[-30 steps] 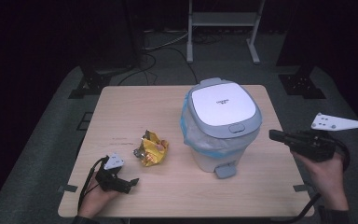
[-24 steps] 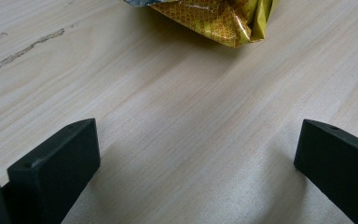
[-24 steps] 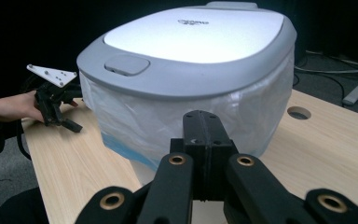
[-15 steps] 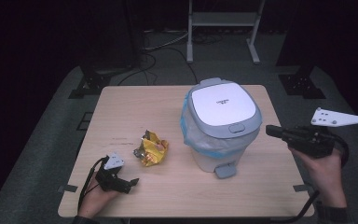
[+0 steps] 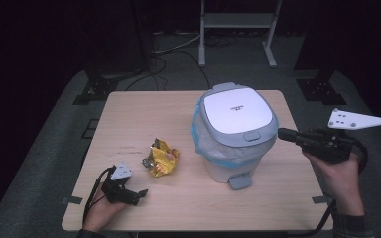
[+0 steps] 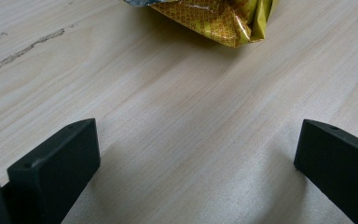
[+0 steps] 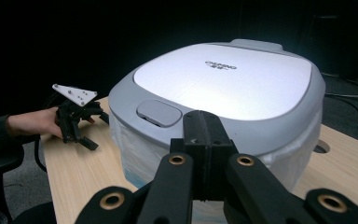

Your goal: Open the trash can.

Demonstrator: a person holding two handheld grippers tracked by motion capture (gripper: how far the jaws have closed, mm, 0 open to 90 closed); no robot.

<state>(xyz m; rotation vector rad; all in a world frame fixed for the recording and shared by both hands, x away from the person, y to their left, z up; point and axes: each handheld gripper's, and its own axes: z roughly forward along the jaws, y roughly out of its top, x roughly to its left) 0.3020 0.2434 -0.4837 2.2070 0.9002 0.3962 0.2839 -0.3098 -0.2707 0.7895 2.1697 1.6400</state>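
A small grey and white bin (image 5: 235,134) with a shut lid (image 7: 223,81) and a blue-edged liner stands right of the table's middle. A crumpled yellow wrapper (image 5: 161,157) lies to its left, and its lower edge shows as wrapper (image 6: 214,18) in the left gripper view. My left gripper (image 5: 138,196) rests low on the table near the front left corner, open, jaws wide apart with bare wood between them. My right gripper (image 5: 283,134) is held in the air at the bin's right side, shut and empty, its tip (image 7: 207,140) close to the lid's rim near the grey push button (image 7: 158,113).
The wooden table (image 5: 144,114) has a dark scratch (image 6: 23,44) left of the wrapper. A pedal (image 5: 239,181) sticks out at the bin's front. Beyond the table are a dark floor, cables and a metal stand (image 5: 233,22).
My right gripper has moved left, closer to the bin's lid. The left gripper, wrapper and bin have stayed put.
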